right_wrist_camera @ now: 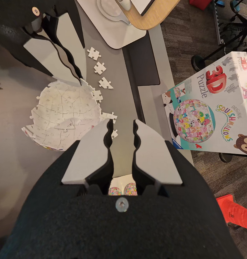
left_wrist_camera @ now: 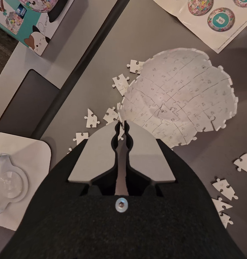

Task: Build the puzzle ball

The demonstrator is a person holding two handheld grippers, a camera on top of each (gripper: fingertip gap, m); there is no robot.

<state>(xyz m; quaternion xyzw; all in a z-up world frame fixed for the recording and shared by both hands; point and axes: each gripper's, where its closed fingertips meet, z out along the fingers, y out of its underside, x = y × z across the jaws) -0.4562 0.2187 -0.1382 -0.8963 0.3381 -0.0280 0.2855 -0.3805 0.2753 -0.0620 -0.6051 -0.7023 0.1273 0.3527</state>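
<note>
A half-built puzzle ball [left_wrist_camera: 180, 98], a white curved shell with its hollow inside facing up, lies on the grey table; it also shows in the right wrist view [right_wrist_camera: 64, 112]. My left gripper [left_wrist_camera: 121, 124] is shut on the shell's near rim; in the right wrist view [right_wrist_camera: 80, 81] its tips pinch the far rim. My right gripper [right_wrist_camera: 122, 122] is open and empty, just right of the shell. Several loose white pieces [left_wrist_camera: 92, 119] [right_wrist_camera: 100, 68] lie around the shell.
The puzzle box [right_wrist_camera: 212, 109] [left_wrist_camera: 26, 23] lies on the neighbouring table past a dark gap [left_wrist_camera: 83, 61]. An instruction sheet [left_wrist_camera: 212, 21] lies beyond the shell. A white board [left_wrist_camera: 22, 168] holds a clear stand. More loose pieces [left_wrist_camera: 225, 189] lie at the right. One gripper's finger ends stand about 12 centimetres off the other's.
</note>
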